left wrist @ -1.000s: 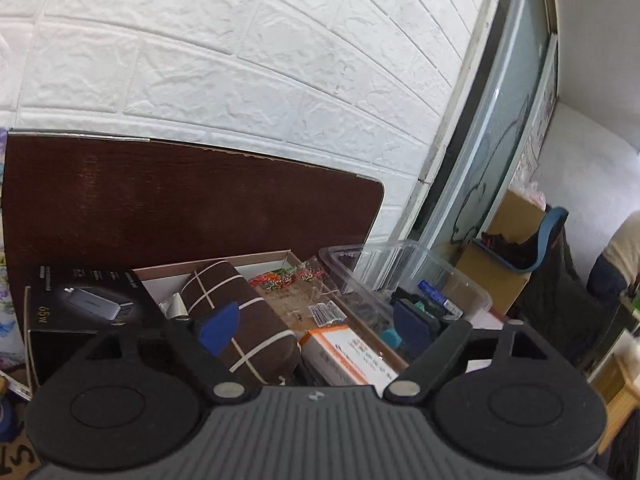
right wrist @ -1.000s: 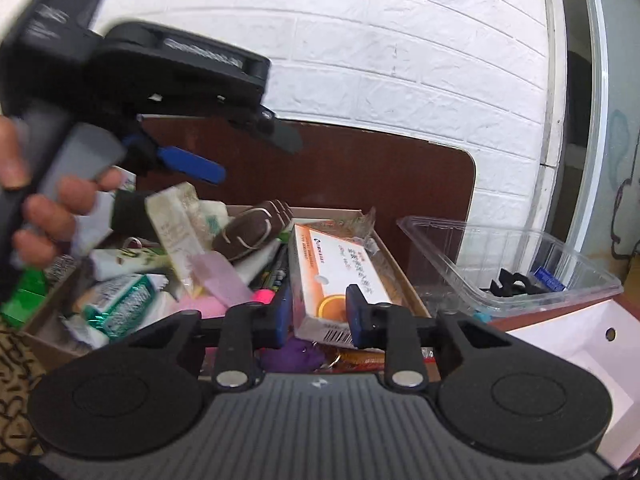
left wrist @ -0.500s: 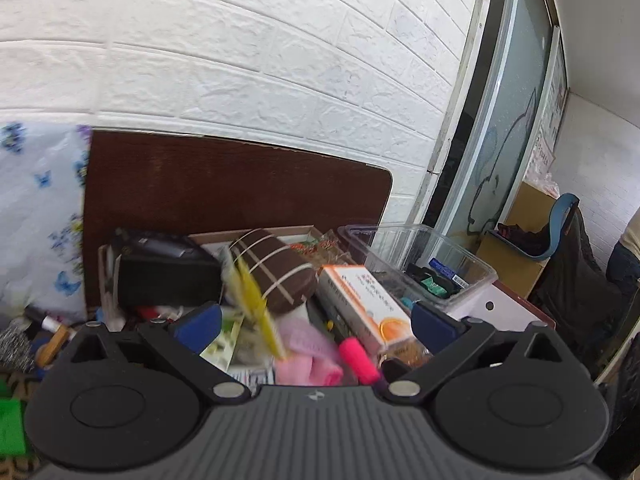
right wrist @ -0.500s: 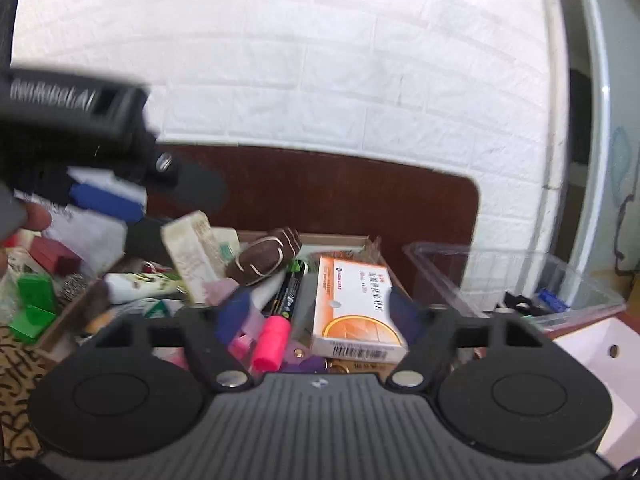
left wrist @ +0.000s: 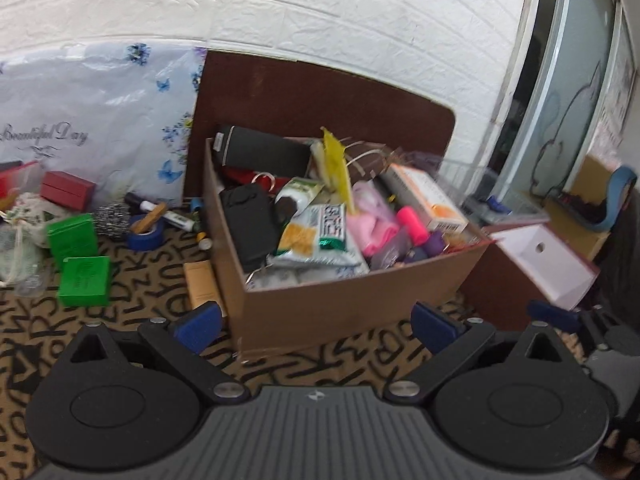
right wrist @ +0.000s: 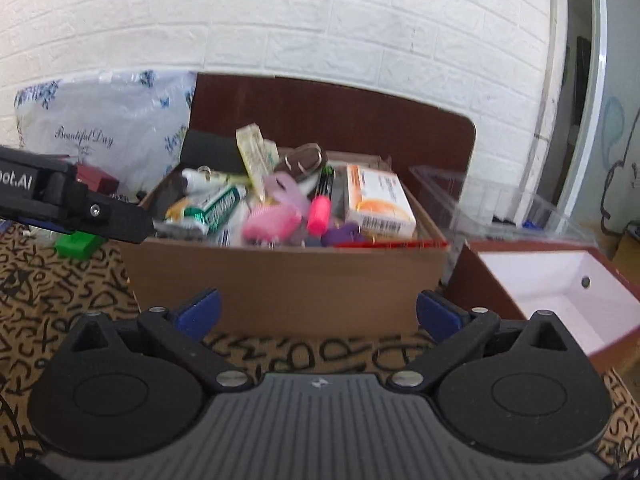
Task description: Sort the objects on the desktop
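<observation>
**Both grippers wide and empty before the crowded cardboard box**

Now my left gripper (left wrist: pixel 316 326) hangs with its blue pads spread wide, nothing between them — it opened a little further within the last second. My right gripper (right wrist: pixel 318 312) has just been opening too, and its jaws stand fully apart with nothing in them. Both point at the near wall of the brown cardboard box (left wrist: pixel 352 300), which sits on the letter-patterned tablecloth (right wrist: pixel 60 280) towards the back edge of the tabletop, against a dark brown board (left wrist: pixel 320 96).

The box is heaped: an orange-and-white medicine carton (right wrist: pixel 378 200) at its right side, a pink highlighter (right wrist: pixel 319 214) just left of it, a green-and-white packet (left wrist: pixel 320 236) near the middle, a black pouch (left wrist: pixel 250 224) at the left wall, and a brown pouch with white stripes (right wrist: pixel 302 162) at the back.

Left of the box, on the cloth, lie two green boxes (left wrist: pixel 84 258), a roll of blue tape (left wrist: pixel 146 236), a steel scourer (left wrist: pixel 112 220) and a red box (left wrist: pixel 68 190). Right of it stand an open white-lined box (right wrist: pixel 560 284) and, behind that, a clear plastic tub (right wrist: pixel 500 208).
</observation>
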`<state>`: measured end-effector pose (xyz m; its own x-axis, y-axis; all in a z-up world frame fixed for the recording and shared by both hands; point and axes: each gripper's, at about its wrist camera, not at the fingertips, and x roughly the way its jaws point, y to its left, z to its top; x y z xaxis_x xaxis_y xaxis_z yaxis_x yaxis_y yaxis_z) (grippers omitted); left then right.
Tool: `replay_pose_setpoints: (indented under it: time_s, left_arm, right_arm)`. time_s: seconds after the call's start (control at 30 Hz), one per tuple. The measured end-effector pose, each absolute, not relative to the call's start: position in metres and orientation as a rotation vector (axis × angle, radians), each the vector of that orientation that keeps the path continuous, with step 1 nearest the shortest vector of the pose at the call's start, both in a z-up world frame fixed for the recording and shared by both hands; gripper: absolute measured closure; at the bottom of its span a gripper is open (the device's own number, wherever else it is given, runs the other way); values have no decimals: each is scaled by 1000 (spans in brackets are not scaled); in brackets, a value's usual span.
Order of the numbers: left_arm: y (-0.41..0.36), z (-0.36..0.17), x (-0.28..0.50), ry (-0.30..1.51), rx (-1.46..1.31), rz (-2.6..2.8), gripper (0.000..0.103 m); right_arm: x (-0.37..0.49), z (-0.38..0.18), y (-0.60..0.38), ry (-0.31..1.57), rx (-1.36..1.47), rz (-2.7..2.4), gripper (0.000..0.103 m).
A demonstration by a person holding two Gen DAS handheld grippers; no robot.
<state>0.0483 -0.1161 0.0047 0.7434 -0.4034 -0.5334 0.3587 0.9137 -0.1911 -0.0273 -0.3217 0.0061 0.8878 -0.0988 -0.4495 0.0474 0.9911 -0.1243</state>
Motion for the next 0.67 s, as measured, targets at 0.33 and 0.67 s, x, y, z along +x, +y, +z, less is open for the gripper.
replay_pose_setpoints:
  time_s: [0.33, 0.67]
  left_arm:
    - [-122, -2, 27, 655, -28, -385, 0]
    - [-121, -4, 17, 667, -39, -436, 0]
  right_arm:
    - [-54, 11, -317, 473, -95, -121, 2]
    - [-59, 10, -311, 471, -84, -111, 2]
